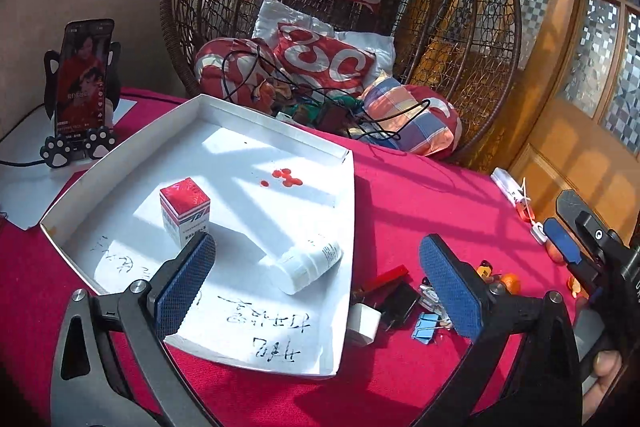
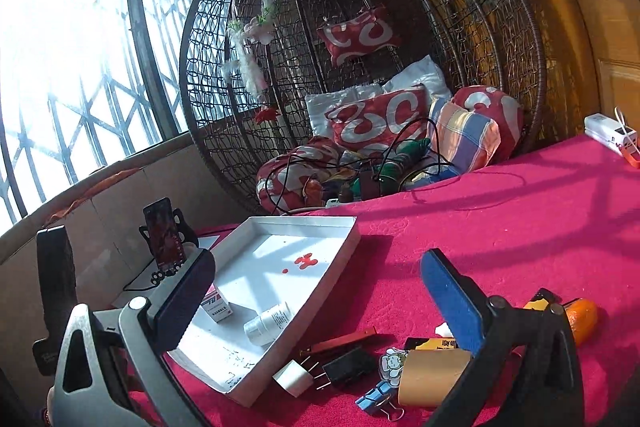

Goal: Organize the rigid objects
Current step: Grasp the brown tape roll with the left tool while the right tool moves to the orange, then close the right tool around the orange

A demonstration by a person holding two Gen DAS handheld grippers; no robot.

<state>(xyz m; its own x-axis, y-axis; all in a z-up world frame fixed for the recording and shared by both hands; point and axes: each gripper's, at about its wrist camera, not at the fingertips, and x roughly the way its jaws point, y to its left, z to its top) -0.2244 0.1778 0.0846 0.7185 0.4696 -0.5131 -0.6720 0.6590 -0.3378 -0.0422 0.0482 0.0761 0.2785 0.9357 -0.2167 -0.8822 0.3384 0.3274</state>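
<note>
A white shallow tray [image 1: 344,211] lies on the red tablecloth; it also shows in the right wrist view [image 2: 340,255]. In it stand a red-and-white small box [image 1: 185,213] and a white bottle [image 1: 308,263] lying on its side. My left gripper [image 1: 316,287] is open and empty, hovering above the tray's near right part. To the tray's right lies a pile: a white plug [image 2: 294,377], a black adapter [image 2: 348,367], a red bar [image 2: 344,341], a blue binder clip [image 2: 372,401], a cardboard tube [image 2: 434,377]. My right gripper [image 2: 316,299] is open and empty above this pile.
A phone on a paw-shaped stand [image 1: 82,87] plays at the table's left. A wicker hanging chair [image 1: 340,7] with cushions and cables stands behind the table. An orange fruit [image 2: 584,319] lies at the right. A white power strip [image 2: 610,135] sits at the far right edge.
</note>
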